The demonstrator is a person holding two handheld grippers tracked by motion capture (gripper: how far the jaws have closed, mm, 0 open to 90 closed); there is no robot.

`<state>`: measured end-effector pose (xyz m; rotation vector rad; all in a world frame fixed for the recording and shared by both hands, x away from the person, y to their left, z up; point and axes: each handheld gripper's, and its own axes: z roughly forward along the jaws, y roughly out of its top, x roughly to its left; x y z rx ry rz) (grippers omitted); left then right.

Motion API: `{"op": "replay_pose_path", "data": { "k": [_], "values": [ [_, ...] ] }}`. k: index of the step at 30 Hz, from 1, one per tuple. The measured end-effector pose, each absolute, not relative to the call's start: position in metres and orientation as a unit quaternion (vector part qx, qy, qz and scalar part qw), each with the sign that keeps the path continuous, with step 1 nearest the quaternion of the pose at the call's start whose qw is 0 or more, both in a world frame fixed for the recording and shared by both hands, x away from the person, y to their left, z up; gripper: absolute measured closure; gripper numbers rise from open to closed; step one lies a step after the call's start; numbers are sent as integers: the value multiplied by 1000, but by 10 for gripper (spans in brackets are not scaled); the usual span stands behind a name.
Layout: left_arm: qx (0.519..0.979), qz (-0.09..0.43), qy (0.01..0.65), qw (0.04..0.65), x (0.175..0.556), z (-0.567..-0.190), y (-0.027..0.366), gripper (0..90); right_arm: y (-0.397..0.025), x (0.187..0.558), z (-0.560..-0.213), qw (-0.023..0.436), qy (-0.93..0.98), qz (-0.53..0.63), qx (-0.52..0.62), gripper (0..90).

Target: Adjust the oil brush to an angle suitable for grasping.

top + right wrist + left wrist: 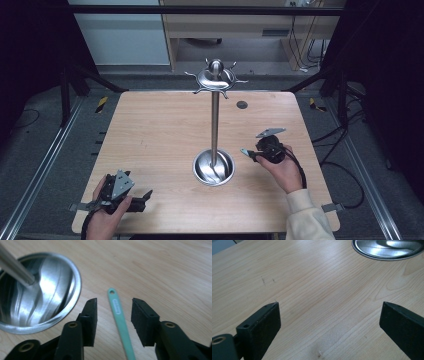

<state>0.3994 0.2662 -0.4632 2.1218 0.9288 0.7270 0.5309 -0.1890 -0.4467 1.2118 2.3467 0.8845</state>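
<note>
Right hand-held gripper (113,307) held right of the steel stand's round base dish (37,295), jaws spread apart with a mint-green handle (120,320) lying on the wooden surface (162,265) between them, neither jaw touching it. Hanging hole at the handle's far tip, small white label just below with print too blurred to read. Handle's near end out of frame at the bottom; tool type not discernible. In high view, right hand-held gripper (248,153) pointing left toward the base dish (213,167), green tip peeking out at its front, near but apart from the dish rim. Stand pole (215,125) upright from the dish, topped by a hook crown (216,77). Left hand-held gripper (142,196) low at the near left corner of the surface (150,130), well apart from the stand, jaws wide open over bare wood in the left gripper view (329,317), dish rim (387,252) at the top edge. No readable brand anywhere.
</note>
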Motion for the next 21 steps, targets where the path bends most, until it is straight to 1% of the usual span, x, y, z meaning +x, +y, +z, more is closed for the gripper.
{"op": "replay_pose_path", "data": {
  "k": [1,2,5,8,12,16,21],
  "values": [
    [819,281,358,349,400,-463,266,31,-181,531,-450,179,840,304,412,638],
    [819,280,358,350,400,-463,265,31,-179,530,-451,178,844,300,408,658],
    [820,281,358,348,400,-464,265,31,-173,530,-454,178,853,299,389,766],
    [820,283,358,345,400,-464,266,31,-171,529,-459,175,862,289,379,831],
    [821,286,357,341,399,-464,265,31,-171,530,-464,164,866,284,379,869],
    [823,284,357,339,400,-464,265,31,-172,531,-465,158,864,280,387,871],
    [822,284,358,340,400,-464,265,32,-172,532,-468,150,863,279,394,900]
  ]
}}
